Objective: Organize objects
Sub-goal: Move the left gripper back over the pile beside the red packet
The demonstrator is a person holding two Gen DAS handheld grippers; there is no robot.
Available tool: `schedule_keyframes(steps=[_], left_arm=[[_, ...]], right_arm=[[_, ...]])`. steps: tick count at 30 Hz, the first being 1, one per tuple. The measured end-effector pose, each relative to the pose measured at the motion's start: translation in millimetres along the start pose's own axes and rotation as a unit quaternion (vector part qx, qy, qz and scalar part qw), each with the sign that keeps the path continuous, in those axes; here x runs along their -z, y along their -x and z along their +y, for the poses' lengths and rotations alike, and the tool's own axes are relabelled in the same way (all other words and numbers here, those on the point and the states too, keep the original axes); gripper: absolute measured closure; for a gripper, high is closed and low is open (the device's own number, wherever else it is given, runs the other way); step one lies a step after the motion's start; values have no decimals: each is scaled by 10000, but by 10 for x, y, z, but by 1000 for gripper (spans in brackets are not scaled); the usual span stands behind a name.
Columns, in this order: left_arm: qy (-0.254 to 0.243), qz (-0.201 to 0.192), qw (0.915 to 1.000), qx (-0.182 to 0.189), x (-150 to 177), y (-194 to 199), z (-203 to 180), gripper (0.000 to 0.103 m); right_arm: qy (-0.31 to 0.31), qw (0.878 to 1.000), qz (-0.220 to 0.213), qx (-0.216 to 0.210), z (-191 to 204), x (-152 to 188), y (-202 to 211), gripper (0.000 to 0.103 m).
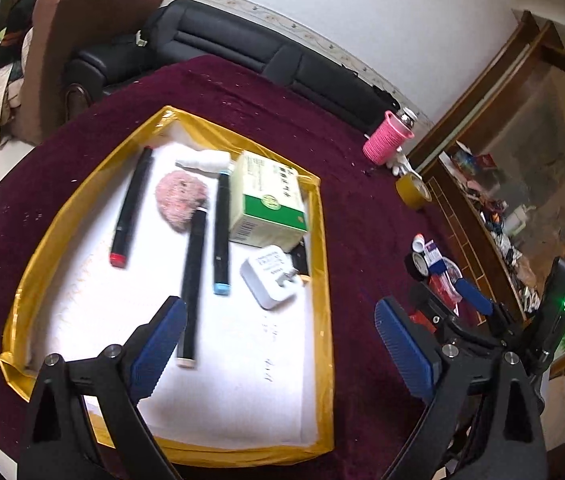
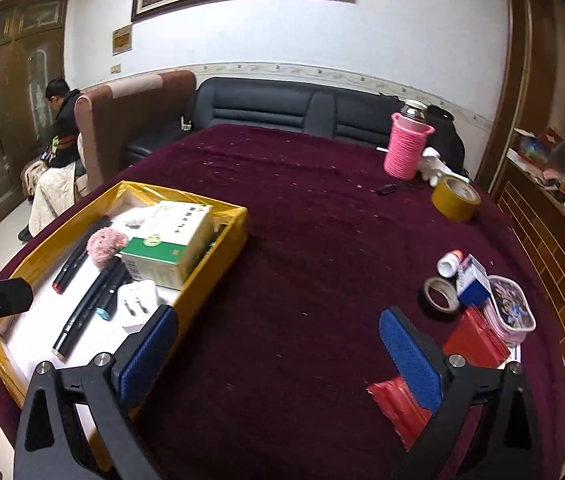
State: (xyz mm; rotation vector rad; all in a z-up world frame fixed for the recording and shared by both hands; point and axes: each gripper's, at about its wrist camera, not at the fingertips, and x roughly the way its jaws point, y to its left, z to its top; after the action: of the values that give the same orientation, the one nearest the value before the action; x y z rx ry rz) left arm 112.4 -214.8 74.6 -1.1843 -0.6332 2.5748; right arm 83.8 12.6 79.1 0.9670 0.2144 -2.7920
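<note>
My left tool (image 1: 278,344) hangs over the yellow-rimmed tray (image 1: 318,264) with its blue pads spread wide and nothing between them; my right tool (image 2: 278,354) is just as wide and empty, above bare maroon tabletop (image 2: 302,208) just right of the tray

Left to right inside the tray, seen from the left wrist: a black marker with a red cap (image 1: 130,208), a pink fuzzy ball (image 1: 180,200), a long black marker with a pale end (image 1: 192,284) lying beside my left pad, a black marker with a blue cap (image 1: 221,232), a white bottle (image 1: 204,160) at the far end, a green and white box (image 1: 268,200), and a white plug adapter (image 1: 268,280) just below the box

Right of the tray, on the cloth: a red packet (image 2: 398,404) touching my right pad, a dark tape roll (image 2: 440,294), a small white bottle (image 2: 450,262), a blue and white box (image 2: 472,280), a red box (image 2: 476,338) and a clear lidded container (image 2: 510,308), all clustered together. Farther back stand a pink knitted flask (image 2: 406,146) and a yellow tape roll (image 2: 456,196)
</note>
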Motion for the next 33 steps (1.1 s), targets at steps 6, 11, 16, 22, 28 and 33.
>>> schedule_keyframes(steps=[6, 11, 16, 22, 28, 33], left_arm=[[-252, 137, 9996, -20, 55, -106, -276, 8], [-486, 267, 9985, -18, 102, -218, -522, 8], [-639, 434, 9970, 6, 172, -349, -699, 8], [-803, 600, 9950, 31, 239, -471, -858, 8], [-931, 729, 9930, 18, 284, -566, -970, 8], [-1011, 879, 9910, 76, 306, -662, -1073, 8]], right_arm=[[-311, 9995, 37, 47, -316, 90, 7, 0], [-547, 9984, 102, 69, -547, 159, -1, 0], [-698, 9975, 111, 80, -709, 209, 9, 0], [-820, 9965, 132, 93, -840, 263, -7, 0], [-885, 9959, 152, 91, -934, 295, -25, 0], [-907, 9957, 164, 120, -1033, 300, -40, 0]])
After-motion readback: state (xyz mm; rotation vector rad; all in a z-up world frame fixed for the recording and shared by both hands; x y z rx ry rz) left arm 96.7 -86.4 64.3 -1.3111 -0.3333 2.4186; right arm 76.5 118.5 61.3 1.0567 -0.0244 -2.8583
